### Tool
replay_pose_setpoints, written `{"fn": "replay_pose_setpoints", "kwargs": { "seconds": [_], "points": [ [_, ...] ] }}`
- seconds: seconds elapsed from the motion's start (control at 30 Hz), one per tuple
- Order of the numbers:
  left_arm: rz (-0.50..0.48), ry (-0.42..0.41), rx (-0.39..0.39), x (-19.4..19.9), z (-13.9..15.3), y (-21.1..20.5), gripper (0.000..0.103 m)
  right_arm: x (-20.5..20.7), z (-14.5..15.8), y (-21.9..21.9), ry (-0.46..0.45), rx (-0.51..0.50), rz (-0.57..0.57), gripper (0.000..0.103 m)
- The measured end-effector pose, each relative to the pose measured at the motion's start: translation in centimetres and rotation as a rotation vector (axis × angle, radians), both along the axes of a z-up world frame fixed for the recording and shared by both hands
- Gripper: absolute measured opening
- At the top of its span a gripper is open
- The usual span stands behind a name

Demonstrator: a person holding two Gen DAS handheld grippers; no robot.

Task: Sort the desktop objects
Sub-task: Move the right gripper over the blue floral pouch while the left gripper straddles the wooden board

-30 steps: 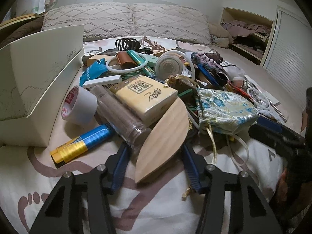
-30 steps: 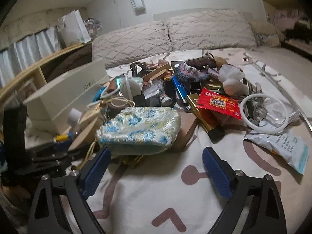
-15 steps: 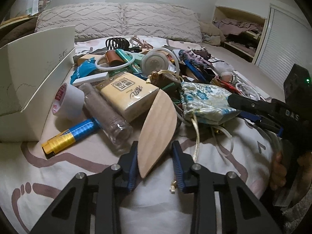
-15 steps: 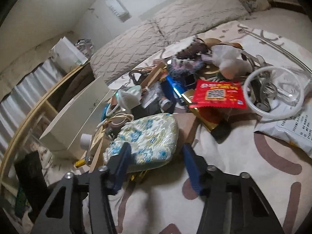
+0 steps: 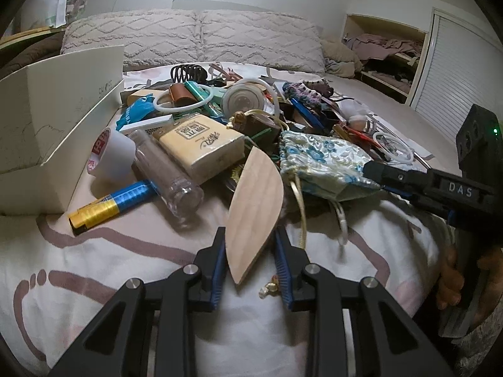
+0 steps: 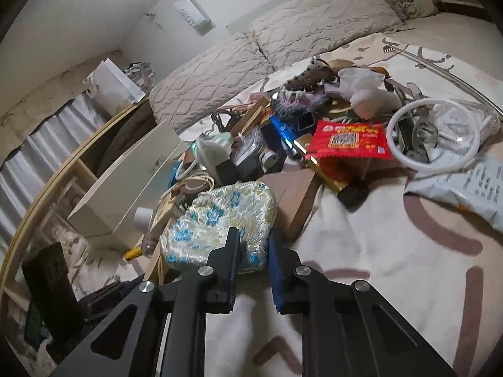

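Bedding with brown loops and curves covers the bed (image 5: 103, 270) that carries a heap of small clutter, two quilted pillows (image 5: 195, 39) lying behind the heap. Taking the floral pouch (image 5: 320, 163) as landmark: the leaf-shaped wooden board (image 5: 254, 210) lies just left of it, its near tip clamped between the blue pads of the left hand-held gripper (image 5: 250, 267). Left of the board lie a clear plastic bottle (image 5: 166, 172) and a yellow tissue pack (image 5: 201, 144), and further left a blue and yellow lighter (image 5: 110, 207), a white tape roll (image 5: 110, 154) and an open white box (image 5: 59, 119). The right hand-held gripper (image 6: 253, 251) is closed on the pouch's near edge, pinching the fabric between its pads. Beyond the pouch in the right wrist view lies a red snack packet (image 6: 349, 139), with a white ring (image 6: 433, 135) to that packet's right.
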State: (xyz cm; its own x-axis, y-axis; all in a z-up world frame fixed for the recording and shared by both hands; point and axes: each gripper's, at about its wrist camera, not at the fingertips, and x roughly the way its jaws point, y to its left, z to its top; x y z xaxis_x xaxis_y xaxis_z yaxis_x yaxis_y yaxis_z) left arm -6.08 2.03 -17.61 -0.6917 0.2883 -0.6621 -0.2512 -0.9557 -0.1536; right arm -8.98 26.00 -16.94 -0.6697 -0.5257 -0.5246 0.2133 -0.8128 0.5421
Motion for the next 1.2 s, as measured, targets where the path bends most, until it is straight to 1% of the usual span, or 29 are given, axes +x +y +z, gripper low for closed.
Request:
{"fn": "replay_pose_setpoints", "kwargs": {
  "seconds": [0.17, 0.27, 0.37, 0.47, 0.53, 0.7, 0.77, 0.83, 0.97, 1.07, 1.13, 1.2],
  "points": [
    [0.006, 0.008, 0.009, 0.7, 0.1, -0.1, 0.028, 0.8, 0.1, 0.4, 0.002, -0.015, 0.0, 0.017],
    [0.015, 0.016, 0.007, 1.1, 0.2, -0.3, 0.028, 1.6, 1.0, 1.0, 0.027, -0.015, -0.017, 0.012],
    [0.023, 0.021, 0.009, 1.5, 0.4, -0.5, 0.028, 2.4, 1.8, 1.7, 0.044, -0.015, -0.04, 0.012],
    [0.024, 0.023, 0.014, 1.9, 0.4, -0.7, 0.028, 3.2, 1.9, 2.3, 0.029, -0.021, -0.048, 0.012],
    [0.02, 0.027, 0.014, 2.2, 0.5, -0.6, 0.028, 4.0, 1.7, 2.5, 0.003, -0.021, -0.04, 0.012],
    [0.005, 0.031, 0.006, 2.4, 0.5, -0.2, 0.028, 5.5, 2.3, 3.1, -0.012, 0.043, -0.045, 0.012],
    [0.006, 0.028, 0.012, 2.3, 0.5, -0.2, 0.028, 5.7, 2.6, 4.0, -0.013, 0.078, -0.068, 0.012],
    [0.007, 0.026, 0.014, 2.3, 0.5, -0.2, 0.028, 5.6, 2.9, 5.5, -0.017, 0.104, -0.116, 0.012],
    [0.009, 0.024, 0.013, 2.2, 0.4, -0.2, 0.028, 4.7, 3.2, 7.6, -0.03, 0.109, -0.157, 0.012],
    [0.014, 0.022, 0.016, 2.0, 0.4, -0.3, 0.028, 4.6, 3.7, 7.1, -0.018, 0.125, -0.128, 0.012],
    [0.018, 0.018, 0.02, 2.0, 0.4, -0.4, 0.028, 4.5, 4.0, 5.9, -0.012, 0.126, -0.066, 0.012],
    [0.018, 0.017, 0.019, 1.9, 0.3, -0.4, 0.028, 4.5, 4.3, 4.1, -0.005, 0.152, 0.014, 0.012]
  ]
}}
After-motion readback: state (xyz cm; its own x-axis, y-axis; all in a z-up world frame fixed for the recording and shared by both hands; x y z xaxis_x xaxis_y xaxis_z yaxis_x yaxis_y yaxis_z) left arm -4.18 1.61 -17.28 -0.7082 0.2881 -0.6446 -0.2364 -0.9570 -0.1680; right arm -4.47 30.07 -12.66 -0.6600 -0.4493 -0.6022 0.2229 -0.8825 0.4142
